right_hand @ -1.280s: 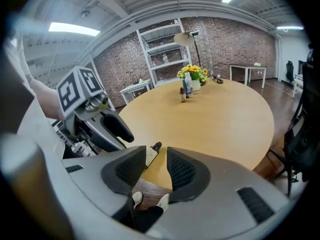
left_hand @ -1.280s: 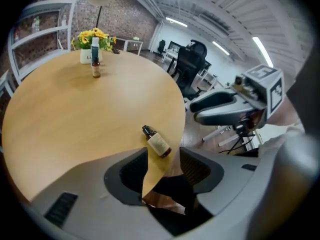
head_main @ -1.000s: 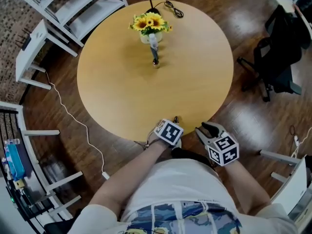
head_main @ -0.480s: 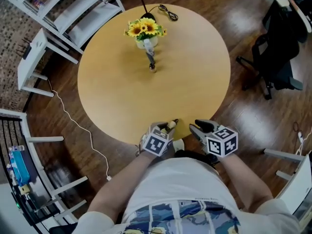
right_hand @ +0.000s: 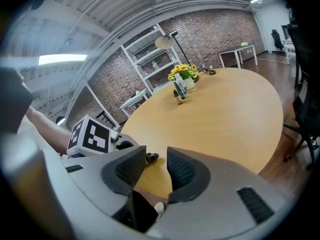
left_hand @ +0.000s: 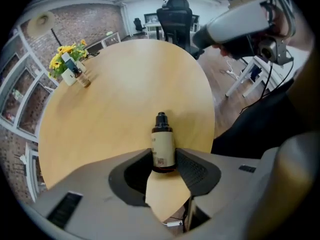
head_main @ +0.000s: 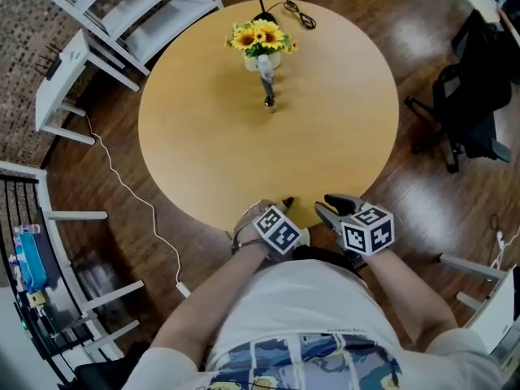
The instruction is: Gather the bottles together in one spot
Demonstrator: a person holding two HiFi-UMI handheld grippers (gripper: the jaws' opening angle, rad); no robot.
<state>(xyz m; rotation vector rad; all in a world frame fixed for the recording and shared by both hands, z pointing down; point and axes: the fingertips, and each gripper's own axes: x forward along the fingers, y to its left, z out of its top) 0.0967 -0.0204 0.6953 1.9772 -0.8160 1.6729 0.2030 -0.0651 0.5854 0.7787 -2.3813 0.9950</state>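
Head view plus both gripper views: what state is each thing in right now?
Small bottle: lying on its side at the table's near edge, gripped.
Left tool: shut on the small bottle; its jaws have just been closing, then eased slightly.
Right tool: open, empty.
Sunflower vase: upright.
Two far bottles: upright beside the sunflower vase.

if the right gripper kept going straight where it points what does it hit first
Probably the bare tabletop near its edge, seen between the open jaws of the right gripper. The small bottle sits just beside that line; depth is unclear.
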